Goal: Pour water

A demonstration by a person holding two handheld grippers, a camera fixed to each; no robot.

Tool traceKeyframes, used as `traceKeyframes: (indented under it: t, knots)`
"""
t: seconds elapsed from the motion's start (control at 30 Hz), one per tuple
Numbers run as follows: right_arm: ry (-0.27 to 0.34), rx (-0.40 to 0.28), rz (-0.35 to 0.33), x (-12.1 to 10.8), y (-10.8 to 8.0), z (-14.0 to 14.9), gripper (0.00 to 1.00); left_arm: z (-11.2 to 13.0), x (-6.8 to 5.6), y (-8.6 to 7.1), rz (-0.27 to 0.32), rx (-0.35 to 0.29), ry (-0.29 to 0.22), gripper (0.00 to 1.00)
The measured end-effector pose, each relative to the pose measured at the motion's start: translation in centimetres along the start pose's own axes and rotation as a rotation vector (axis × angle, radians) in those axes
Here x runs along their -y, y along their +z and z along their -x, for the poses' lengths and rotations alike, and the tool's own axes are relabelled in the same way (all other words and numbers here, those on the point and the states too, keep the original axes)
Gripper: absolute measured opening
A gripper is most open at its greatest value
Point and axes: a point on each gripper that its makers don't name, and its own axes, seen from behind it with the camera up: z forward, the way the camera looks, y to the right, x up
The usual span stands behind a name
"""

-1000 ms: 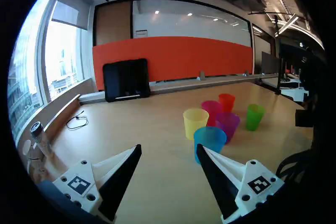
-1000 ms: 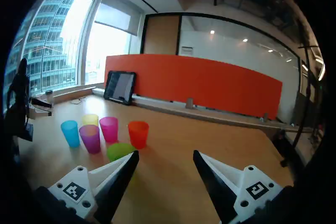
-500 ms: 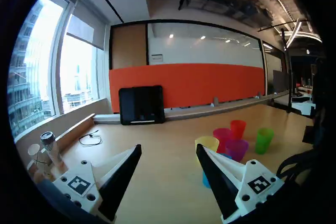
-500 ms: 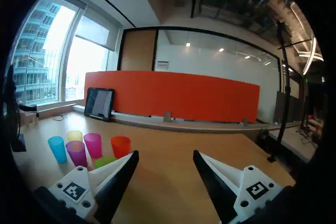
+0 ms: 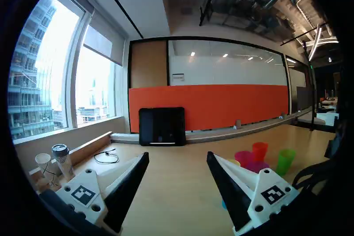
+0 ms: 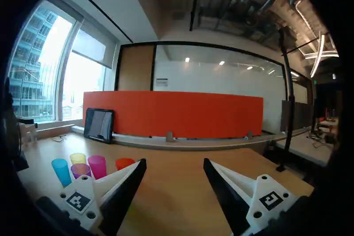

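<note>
The worktop is pale wood. A tablet stands propped upright at its far edge. Toward the window-side edge a black cable lies in a loose loop. At that edge stand a lidded cup and a glass; whether they rest on the worktop or on a ledge is unclear. Well in from every edge, plastic cups stand upright in a close cluster: blue cup, yellow cup, purple cup, pink cup and orange cup. The green cup is just beside the orange cup.
</note>
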Motion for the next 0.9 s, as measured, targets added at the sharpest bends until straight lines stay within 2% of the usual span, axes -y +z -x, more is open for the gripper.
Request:
traceKeyframes:
  t: [0.37,0.57,0.77,0.9]
  knots:
    - [-0.025,-0.042,0.016,1.1,-0.2,-1.3,1.00,0.7,0.2,0.0,-0.033,-0.033,-0.007,0.97]
    - [-0.017,-0.055,0.009,1.9,-0.1,-1.9,1.00,1.1,0.6,0.0,-0.054,-0.047,-0.001,0.97]
    - [0.015,-0.054,0.017,1.5,0.0,-2.0,1.00,1.7,0.2,0.0,-0.045,-0.050,-0.008,0.97]
    - [0.010,-0.045,0.026,1.3,0.0,-1.8,1.00,2.6,-0.5,0.2,-0.034,-0.043,-0.017,0.97]
